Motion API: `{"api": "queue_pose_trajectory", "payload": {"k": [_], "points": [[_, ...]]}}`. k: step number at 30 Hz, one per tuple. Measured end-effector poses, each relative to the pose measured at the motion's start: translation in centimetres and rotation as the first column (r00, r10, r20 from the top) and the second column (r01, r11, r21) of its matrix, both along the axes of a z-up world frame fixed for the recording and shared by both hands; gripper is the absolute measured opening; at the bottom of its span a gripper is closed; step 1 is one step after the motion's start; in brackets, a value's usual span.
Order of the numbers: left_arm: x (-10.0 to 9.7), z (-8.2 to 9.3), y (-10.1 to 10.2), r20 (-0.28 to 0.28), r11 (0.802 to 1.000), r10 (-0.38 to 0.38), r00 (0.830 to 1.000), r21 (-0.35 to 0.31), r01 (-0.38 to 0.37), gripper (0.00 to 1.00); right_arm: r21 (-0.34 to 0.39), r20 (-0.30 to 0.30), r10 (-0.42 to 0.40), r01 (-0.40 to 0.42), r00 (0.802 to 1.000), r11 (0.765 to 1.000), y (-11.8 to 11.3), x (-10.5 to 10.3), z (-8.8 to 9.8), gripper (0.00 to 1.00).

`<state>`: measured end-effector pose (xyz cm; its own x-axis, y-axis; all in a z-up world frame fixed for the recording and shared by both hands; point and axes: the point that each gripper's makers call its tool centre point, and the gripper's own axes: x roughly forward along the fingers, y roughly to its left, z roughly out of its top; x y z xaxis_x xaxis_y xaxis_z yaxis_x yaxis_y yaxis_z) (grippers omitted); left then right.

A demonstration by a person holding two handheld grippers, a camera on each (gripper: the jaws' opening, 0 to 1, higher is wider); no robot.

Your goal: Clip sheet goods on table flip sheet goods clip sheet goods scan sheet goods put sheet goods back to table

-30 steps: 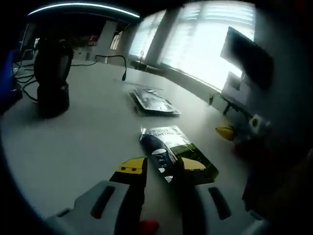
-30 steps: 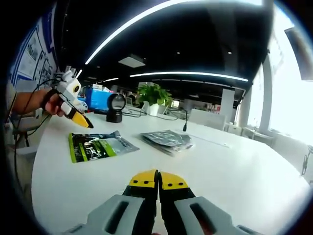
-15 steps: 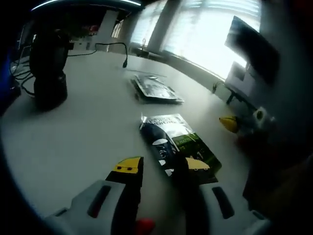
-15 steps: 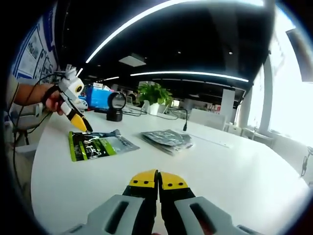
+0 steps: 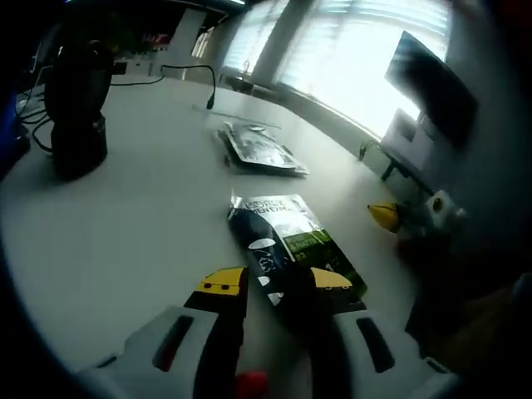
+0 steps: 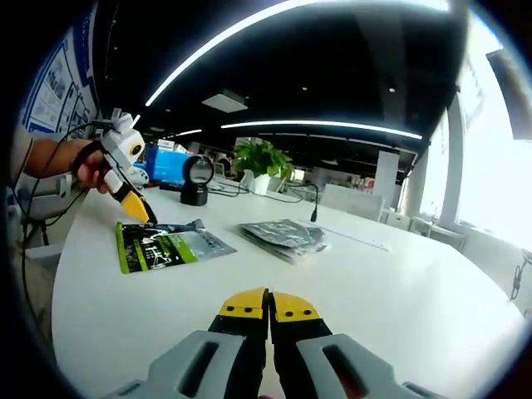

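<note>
While the left tool (image 5: 278, 284) sits low over the white surface (image 5: 141, 224), its yellow-tipped jaws stand apart, one on each side of the near end of a green and dark packet (image 5: 287, 245) that lies flat there. Whether the jaws touch the packet is not clear from the left gripper view. Far left on that surface stands a black scanner (image 5: 75, 108) on its stand, with cables trailing behind it. Further along, beyond the packet, lies a small pile of grey packets (image 5: 258, 151). At the right edge the other tool's yellow tip pokes into that view.

Over in the right gripper view, a hand (image 6: 90, 170) at the far left holds the left tool (image 6: 137, 213), its yellow tip down at the near end of the green packet (image 6: 162, 247). The scanner (image 6: 197, 181) stands behind. To the right lies the grey pile (image 6: 285, 237), well apart from the green packet. Bottom centre, the right tool (image 6: 268, 306) has its jaws pressed together with nothing between them, above bare surface (image 6: 399, 291).
</note>
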<state>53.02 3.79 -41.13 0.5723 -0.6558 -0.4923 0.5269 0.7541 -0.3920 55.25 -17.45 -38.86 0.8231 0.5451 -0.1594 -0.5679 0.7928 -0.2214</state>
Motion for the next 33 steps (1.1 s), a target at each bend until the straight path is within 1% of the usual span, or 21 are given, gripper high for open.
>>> {"api": "queue_pose_trajectory", "payload": {"k": [2,5,7,8,9,10,12,16,19,21,22,24,25,26,27,29,33], "points": [[-0.1,0.0,-0.1,-0.007,1.0,0.004,1.0,-0.006,-0.004,0.15,-0.001,0.0,0.0,0.0,1.0,1.0,0.0,0.0,0.0,0.0],[-0.3,0.0,-0.3,-0.032,0.999,0.015,0.999,-0.029,-0.016,0.13,-0.001,0.0,0.001,-0.001,1.0,1.0,0.0,0.0,0.0,0.0],[-0.3,-0.1,-0.3,-0.047,0.999,0.033,0.998,-0.039,-0.034,0.1,-0.001,0.0,0.002,-0.002,1.0,1.0,0.0,0.0,0.0,0.0],[-0.3,-0.2,-0.2,-0.061,0.997,0.05,0.997,-0.052,-0.053,0.08,-0.001,0.0,0.002,-0.002,1.0,1.0,0.0,0.0,0.0,0.0],[-0.3,-0.3,-0.1,-0.092,0.994,0.076,0.993,-0.067,-0.082,0.04,-0.002,0.0,0.002,-0.002,1.0,1.0,0.0,0.0,0.0,0.0],[-0.3,-0.3,0.0,-0.106,0.993,0.085,0.991,-0.077,-0.093,0.0,-0.002,0.0,0.002,-0.002,1.0,1.0,0.0,0.0,0.0,0.0],[-0.2,-0.1,0.0,-0.114,0.989,0.093,0.989,-0.1,-0.105,0.0,-0.003,0.001,0.003,-0.003,1.0,1.0,0.0,0.0,0.0,0.0],[-0.2,0.1,0.0,-0.1,0.989,0.1,0.99,-0.101,-0.11,0.0,-0.005,0.001,0.004,-0.004,1.0,1.0,0.0,0.0,-0.1,0.0],[-0.3,0.8,-0.1,-0.092,0.986,0.1,0.991,-0.121,-0.111,0.0,-0.005,0.006,0.006,-0.006,1.0,1.0,0.1,-0.1,0.0,0.0],[-0.3,0.9,-0.2,-0.078,0.988,0.096,0.992,-0.114,-0.105,0.0,-0.006,0.018,0.016,-0.016,1.0,1.0,0.3,-0.3,0.2,0.0],[-0.4,0.7,0.0,-0.076,0.989,0.098,0.992,-0.1,-0.105,0.0,-0.008,0.019,0.018,-0.018,1.0,1.0,0.4,-0.3,0.2,0.0],[-0.5,0.0,0.3,-0.096,0.99,0.104,0.99,-0.083,-0.112,0.0,-0.01,0.021,0.02,-0.02,1.0,1.0,0.4,-0.3,0.2,0.0],[-0.8,-0.5,0.5,-0.139,0.988,0.112,0.984,-0.087,-0.125,0.0,-0.008,0.021,0.02,-0.02,1.0,1.0,0.4,-0.3,0.2,0.0],[-0.8,-0.8,0.6,-0.169,0.985,0.122,0.978,-0.097,-0.14,0.0,-0.005,0.019,0.02,-0.02,1.0,1.0,0.4,-0.3,0.2,0.0],[-0.4,-0.9,0.8,-0.164,0.986,0.119,0.979,-0.096,-0.136,0.0,-0.003,0.017,0.02,-0.02,1.0,1.0,0.4,-0.3,0.2,0.0],[-0.4,-0.9,0.8,-0.165,0.986,0.12,0.979,-0.095,-0.136,0.0,-0.003,0.015,0.019,-0.019,1.0,1.0,0.4,-0.3,0.2,0.0],[-0.4,-0.2,0.5,-0.167,0.986,0.101,0.981,-0.114,-0.121,0.0,-0.004,0.015,0.02,-0.019,1.0,1.0,0.4,-0.2,0.2,0.0]]}}
